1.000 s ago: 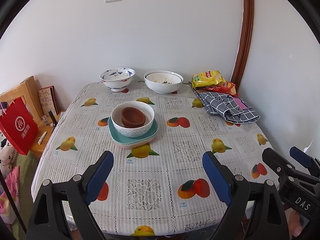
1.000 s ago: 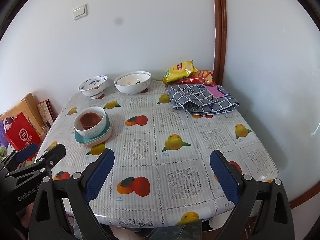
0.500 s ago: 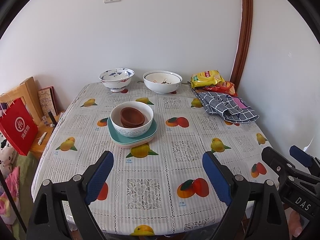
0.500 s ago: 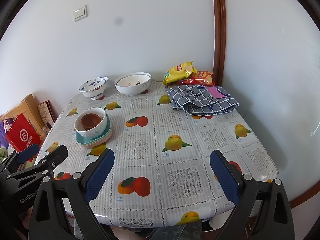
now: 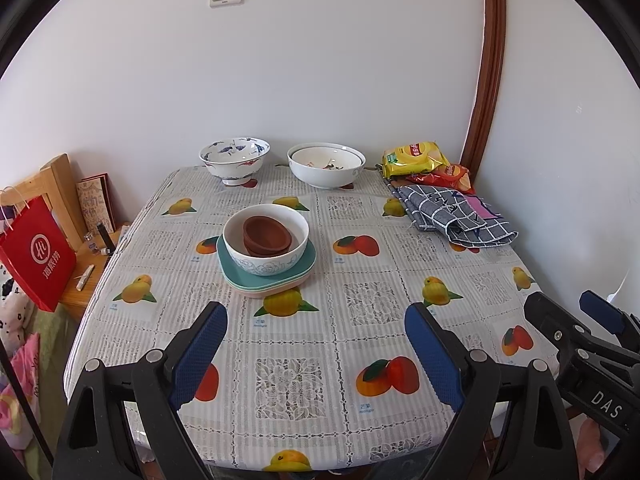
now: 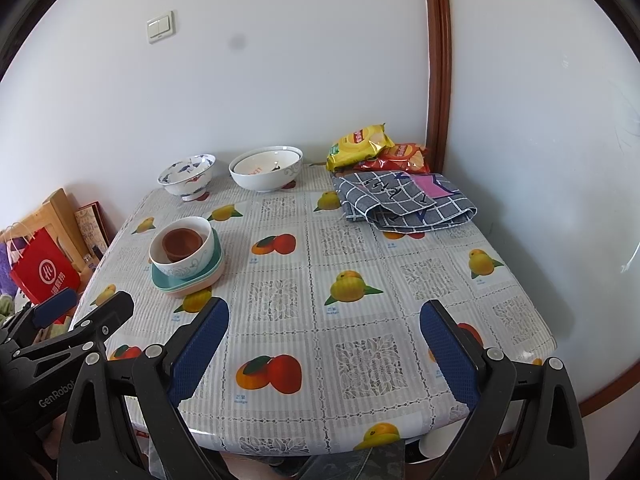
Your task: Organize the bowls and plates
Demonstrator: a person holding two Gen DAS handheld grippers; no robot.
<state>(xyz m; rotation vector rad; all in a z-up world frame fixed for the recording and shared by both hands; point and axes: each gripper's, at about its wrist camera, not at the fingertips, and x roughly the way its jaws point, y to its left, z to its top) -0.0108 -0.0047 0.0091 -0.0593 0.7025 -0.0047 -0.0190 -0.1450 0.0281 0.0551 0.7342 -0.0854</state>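
On the fruit-print table (image 5: 292,376) a stack of teal and pink plates (image 5: 280,280) carries a white floral bowl (image 5: 276,264) with small brown bowls (image 5: 266,234) nested inside. At the far edge stand a blue-patterned bowl (image 5: 234,160) and a wide white bowl (image 5: 326,166). My left gripper (image 5: 316,356) hovers open over the near edge, well short of the stack, with nothing between its pads. To its right, my right gripper (image 6: 324,354) is open too and holds nothing. In the right wrist view the stack of plates (image 6: 176,282) sits at left.
Snack bags (image 5: 414,158) and a folded checked cloth (image 5: 456,216) fill the far right corner. Walls close in behind and to the right. A red paper bag (image 5: 36,252) and a wooden stand (image 5: 52,184) are left of the table.
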